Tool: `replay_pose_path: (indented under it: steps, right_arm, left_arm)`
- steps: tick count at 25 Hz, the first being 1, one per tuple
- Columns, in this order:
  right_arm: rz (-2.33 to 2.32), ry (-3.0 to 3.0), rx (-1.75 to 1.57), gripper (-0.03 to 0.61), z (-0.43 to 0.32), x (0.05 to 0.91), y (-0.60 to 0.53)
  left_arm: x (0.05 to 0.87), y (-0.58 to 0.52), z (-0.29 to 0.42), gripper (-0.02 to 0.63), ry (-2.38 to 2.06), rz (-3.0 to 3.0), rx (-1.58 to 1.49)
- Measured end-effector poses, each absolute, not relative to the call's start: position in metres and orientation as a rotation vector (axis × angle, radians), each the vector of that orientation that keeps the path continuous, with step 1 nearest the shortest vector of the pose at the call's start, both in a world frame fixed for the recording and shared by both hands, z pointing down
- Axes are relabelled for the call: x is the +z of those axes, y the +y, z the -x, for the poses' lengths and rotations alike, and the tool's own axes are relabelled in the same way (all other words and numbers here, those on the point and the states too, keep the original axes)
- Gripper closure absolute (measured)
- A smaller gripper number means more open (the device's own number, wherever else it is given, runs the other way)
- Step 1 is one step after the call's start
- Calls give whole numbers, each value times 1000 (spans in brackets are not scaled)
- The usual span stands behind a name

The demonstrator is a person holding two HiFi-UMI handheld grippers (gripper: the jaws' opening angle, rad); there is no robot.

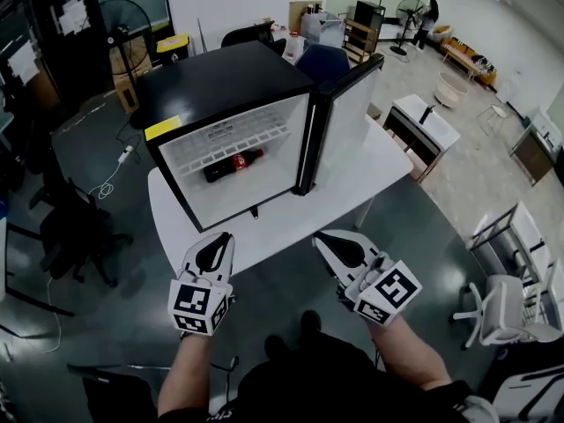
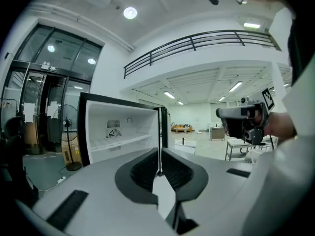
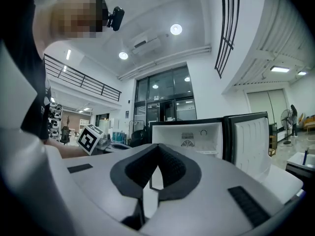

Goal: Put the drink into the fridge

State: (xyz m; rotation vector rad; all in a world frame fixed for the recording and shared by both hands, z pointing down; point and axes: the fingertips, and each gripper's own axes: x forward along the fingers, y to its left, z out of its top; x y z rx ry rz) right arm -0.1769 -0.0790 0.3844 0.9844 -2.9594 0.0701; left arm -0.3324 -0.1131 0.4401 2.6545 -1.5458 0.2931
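Note:
A black mini fridge (image 1: 225, 86) stands on a white table (image 1: 352, 192) with its door (image 1: 348, 117) swung open to the right. A cola bottle (image 1: 233, 164) lies on its side on the wire shelf inside. My left gripper (image 1: 225, 239) and right gripper (image 1: 322, 239) hover side by side at the table's near edge, short of the fridge. Both have their jaws together with nothing between them. In the left gripper view the shut left gripper (image 2: 159, 172) faces the open fridge (image 2: 123, 127). In the right gripper view the right gripper (image 3: 157, 149) faces the fridge (image 3: 189, 136) too. The bottle is hidden in both gripper views.
A dark office chair (image 1: 79, 227) stands left of the table and a white chair (image 1: 507, 307) at the right. A second small table (image 1: 423, 122) lies beyond the fridge door. A floor fan (image 1: 123, 16) and a cable (image 1: 110, 179) are at the back left.

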Motion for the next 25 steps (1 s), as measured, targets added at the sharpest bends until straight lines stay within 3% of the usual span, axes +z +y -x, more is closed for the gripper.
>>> replay_pose_path:
  steps: [17, 25]
  right_arm:
    - [-891, -3034, 60, 568, 136, 377, -47]
    - [-859, -3040, 76, 568, 133, 384, -58]
  left_arm:
    - [409, -56, 303, 594, -1490, -2588, 61]
    - [414, -57, 292, 595, -1536, -2575, 149]
